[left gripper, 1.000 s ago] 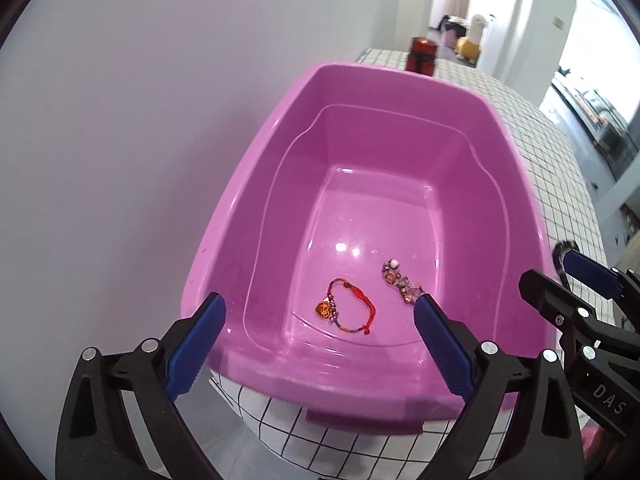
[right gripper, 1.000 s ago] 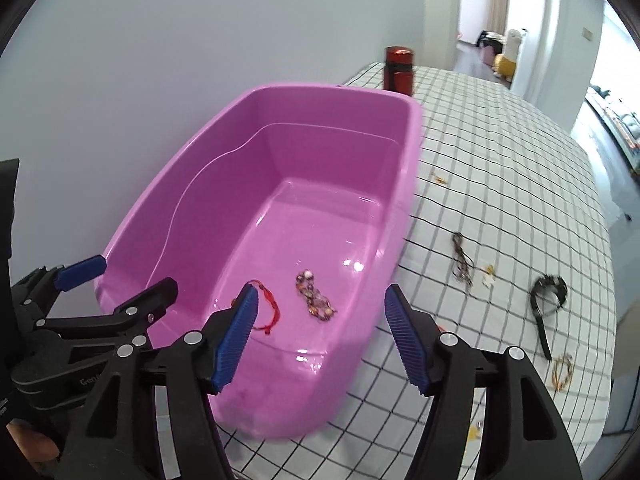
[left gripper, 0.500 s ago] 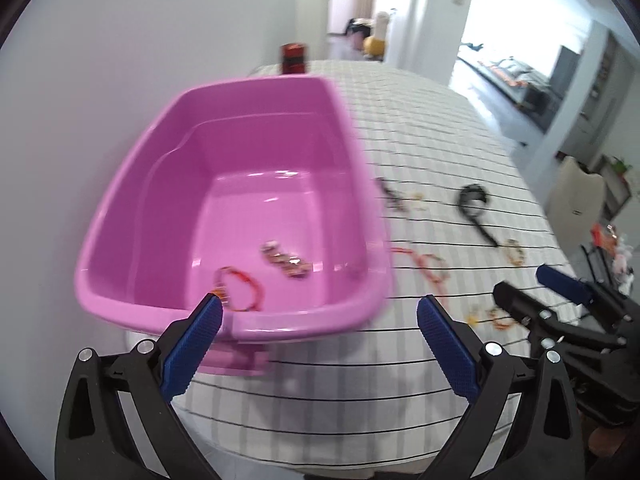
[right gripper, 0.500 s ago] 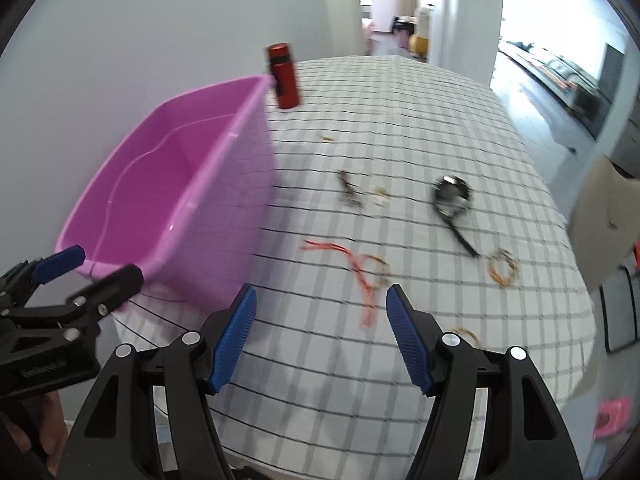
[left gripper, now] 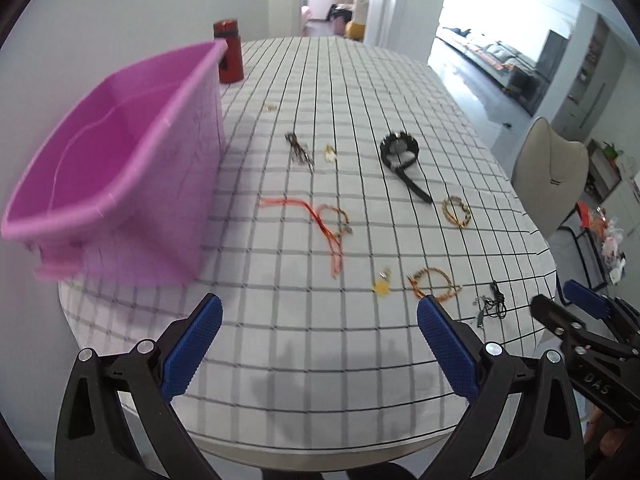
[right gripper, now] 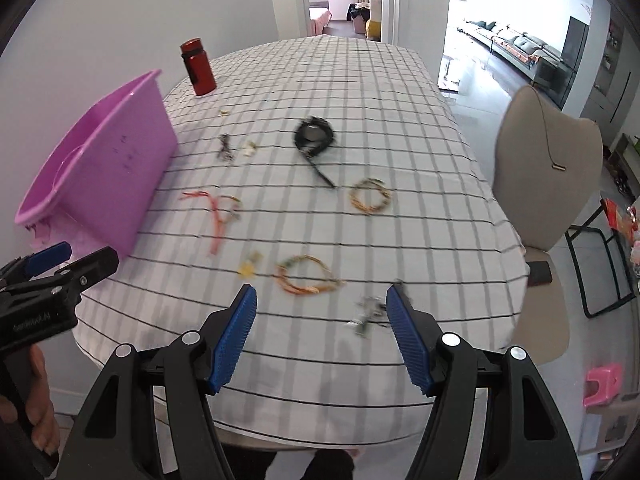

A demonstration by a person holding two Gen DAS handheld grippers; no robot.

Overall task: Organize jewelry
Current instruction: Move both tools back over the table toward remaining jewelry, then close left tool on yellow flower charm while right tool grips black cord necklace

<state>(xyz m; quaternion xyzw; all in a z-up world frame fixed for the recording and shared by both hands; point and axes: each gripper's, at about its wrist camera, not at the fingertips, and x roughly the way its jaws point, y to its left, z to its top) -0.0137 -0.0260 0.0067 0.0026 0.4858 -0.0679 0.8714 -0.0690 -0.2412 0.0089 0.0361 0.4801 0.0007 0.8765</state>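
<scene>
Left wrist view: left gripper [left gripper: 318,330] spread wide, holding nothing, over checked tablecloth [left gripper: 320,344]. Orange bead bracelet [left gripper: 434,283] just ahead of its right jaw, red cord bracelet [left gripper: 316,218] farther ahead. Pink tub [left gripper: 120,168] ahead-left; contents hidden by its wall. Right wrist view, blurred: right gripper [right gripper: 322,330] also spread, empty; small dark tangle [right gripper: 370,314], possibly a necklace, beside its right jaw. Black watch [right gripper: 314,136], gold bracelet [right gripper: 370,196], red bottle [right gripper: 198,67] beyond; beige chair [right gripper: 548,184] right.
</scene>
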